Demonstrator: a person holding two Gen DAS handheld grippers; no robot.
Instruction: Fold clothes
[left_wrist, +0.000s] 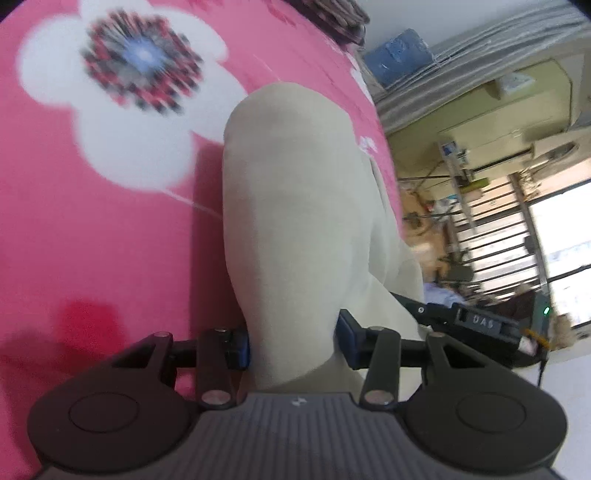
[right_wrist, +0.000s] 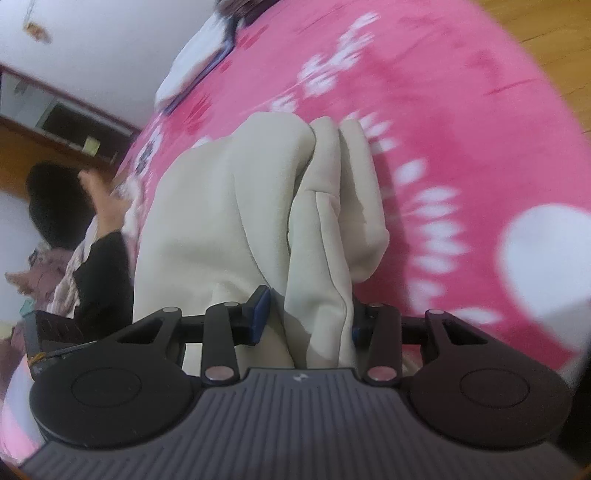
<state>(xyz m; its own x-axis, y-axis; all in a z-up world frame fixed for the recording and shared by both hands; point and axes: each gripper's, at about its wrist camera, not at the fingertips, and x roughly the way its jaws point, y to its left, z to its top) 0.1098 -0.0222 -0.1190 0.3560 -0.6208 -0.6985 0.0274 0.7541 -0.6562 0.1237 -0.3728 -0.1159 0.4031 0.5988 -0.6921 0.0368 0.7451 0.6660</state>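
Gripping a cream garment (left_wrist: 295, 206) between the blue pads of the left gripper (left_wrist: 291, 343), jaws about half closed and pinching the cloth, with the rest draping ahead onto the pink flowered bedspread (left_wrist: 92, 240). Clamping a bunched fold of the same garment (right_wrist: 229, 206) in the right gripper (right_wrist: 308, 317), jaws likewise partly closed on the fabric, over the bedspread (right_wrist: 461, 122). Sitting off to the left, blurred: a person (right_wrist: 70, 229).

Garment (left_wrist: 295, 206) on bedspread (left_wrist: 92, 240), bunched between left gripper (left_wrist: 291, 343) pads
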